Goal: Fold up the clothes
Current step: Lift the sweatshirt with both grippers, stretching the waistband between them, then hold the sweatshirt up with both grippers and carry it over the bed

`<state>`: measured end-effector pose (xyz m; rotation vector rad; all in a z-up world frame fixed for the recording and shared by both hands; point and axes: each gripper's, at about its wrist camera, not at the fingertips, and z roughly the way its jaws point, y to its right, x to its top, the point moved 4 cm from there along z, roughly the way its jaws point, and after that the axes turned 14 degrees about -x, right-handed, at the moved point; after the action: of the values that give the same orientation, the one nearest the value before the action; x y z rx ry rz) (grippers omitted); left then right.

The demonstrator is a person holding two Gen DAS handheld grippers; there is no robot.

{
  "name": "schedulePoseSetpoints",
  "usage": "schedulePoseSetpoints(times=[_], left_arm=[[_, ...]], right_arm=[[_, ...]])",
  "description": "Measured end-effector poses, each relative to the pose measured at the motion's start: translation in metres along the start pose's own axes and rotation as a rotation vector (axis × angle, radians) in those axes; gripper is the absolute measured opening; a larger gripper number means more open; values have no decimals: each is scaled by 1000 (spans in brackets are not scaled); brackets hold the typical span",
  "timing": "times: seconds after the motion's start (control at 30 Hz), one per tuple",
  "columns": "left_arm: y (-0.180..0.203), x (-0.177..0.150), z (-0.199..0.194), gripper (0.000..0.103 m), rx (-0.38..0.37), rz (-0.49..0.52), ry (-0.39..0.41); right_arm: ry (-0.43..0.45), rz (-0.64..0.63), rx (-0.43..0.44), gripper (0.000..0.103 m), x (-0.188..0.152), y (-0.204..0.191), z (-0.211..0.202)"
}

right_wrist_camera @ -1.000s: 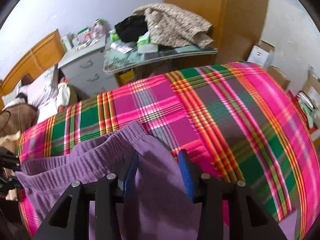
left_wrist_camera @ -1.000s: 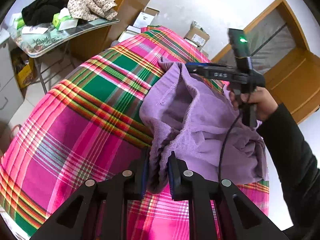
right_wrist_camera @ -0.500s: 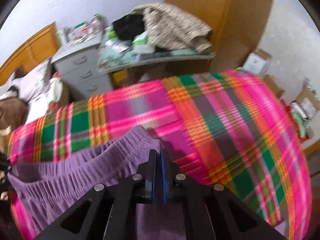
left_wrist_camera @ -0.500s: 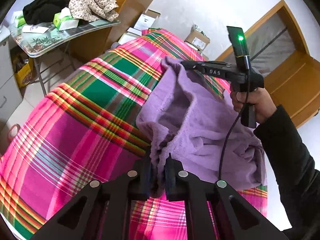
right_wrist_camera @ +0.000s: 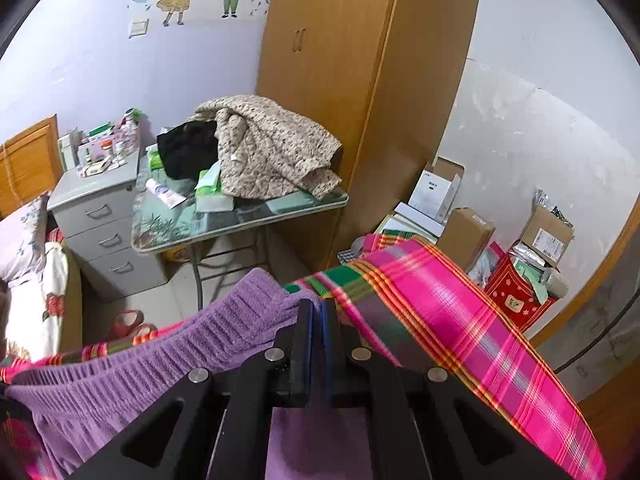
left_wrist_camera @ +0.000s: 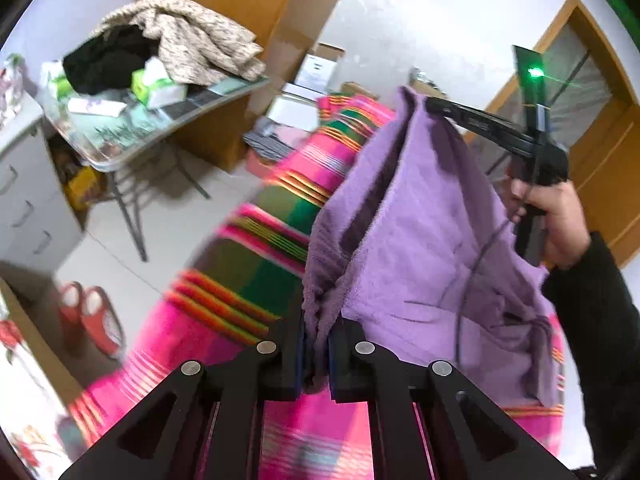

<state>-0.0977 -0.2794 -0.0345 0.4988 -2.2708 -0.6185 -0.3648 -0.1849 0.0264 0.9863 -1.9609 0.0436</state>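
Room: bedroom, with a plaid blanket [left_wrist_camera: 256, 264] spread over the bed as the folding surface, a wardrobe [right_wrist_camera: 352, 92] behind and a cluttered tabletop [right_wrist_camera: 280, 206] beside it.
Left tongs [left_wrist_camera: 316, 354]: closed on a bunched end of the purple garment [left_wrist_camera: 420, 240]; cloth is seen pinched between the pads.
Right tongs [right_wrist_camera: 316, 344]: closed on the ribbed waistband [right_wrist_camera: 168, 360] at its far corner, as seen from both views.
Garment position: held up off the bed, stretched between the two tongs, its lower part drooping toward the blanket.
Step judged: the waistband is being pulled taut so the piece can be laid flat.
Doing it well: both grips are best kept firm; the tongs are best drawn apart evenly until the sag is gone, then lowered together.
Risk: thick fleece may slip from the left pads if tension is uneven.
Surroundings: clothes pile [right_wrist_camera: 272, 148] and boxes [right_wrist_camera: 464, 236] lie well apart from the work.
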Motion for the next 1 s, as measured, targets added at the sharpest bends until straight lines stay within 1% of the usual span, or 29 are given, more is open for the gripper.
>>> schedulePoseSetpoints(times=[0.1, 0.2, 0.3, 0.37, 0.4, 0.43, 0.47, 0.5, 0.53, 0.6, 0.67, 0.73, 0.83, 0.9, 1.0], left_arm=[[-15, 12, 7, 8, 29, -5, -10], [-25, 17, 21, 9, 45, -3, -36], [-30, 16, 34, 9, 54, -5, -57], [-31, 15, 35, 13, 49, -13, -57], [-32, 13, 32, 18, 48, -19, -53], [-34, 12, 28, 21, 45, -28, -42], [-36, 12, 23, 23, 40, -37, -29], [-38, 11, 18, 27, 34, -46, -11], [-42, 10, 11, 29, 30, -60, 14], [-47, 7, -2, 29, 32, -86, 55], [-51, 2, -11, 31, 24, -105, 78], [-53, -4, -10, 39, 5, -120, 69], [-55, -11, 1, 39, -14, -132, 38], [-53, -10, 3, 40, -19, -132, 46], [-53, -7, 9, 40, -38, -143, 55]], right_arm=[[-1, -3, -10, 5, 5, -5, 11], [-37, -8, -23, 5, 2, -10, 33], [-116, -9, -11, 5, -11, -18, 61], [-179, -10, 22, 7, -22, -23, 77], [-214, -11, 42, 11, -28, -25, 83], [-231, -15, 45, 12, -32, -25, 86], [-229, -15, 39, 14, -34, -23, 85], [-219, -3, 43, 17, -35, -19, 81], [-213, 19, 54, 22, -35, -13, 77], [-206, 59, 73, 28, -35, -2, 68], [-206, 53, 90, 30, -38, 2, 61], [-208, 38, 108, 34, -42, 4, 56], [-228, 19, 120, 34, -49, 2, 58], [-244, 16, 130, 34, -54, 0, 63], [-243, 26, 150, 34, -51, -2, 70]])
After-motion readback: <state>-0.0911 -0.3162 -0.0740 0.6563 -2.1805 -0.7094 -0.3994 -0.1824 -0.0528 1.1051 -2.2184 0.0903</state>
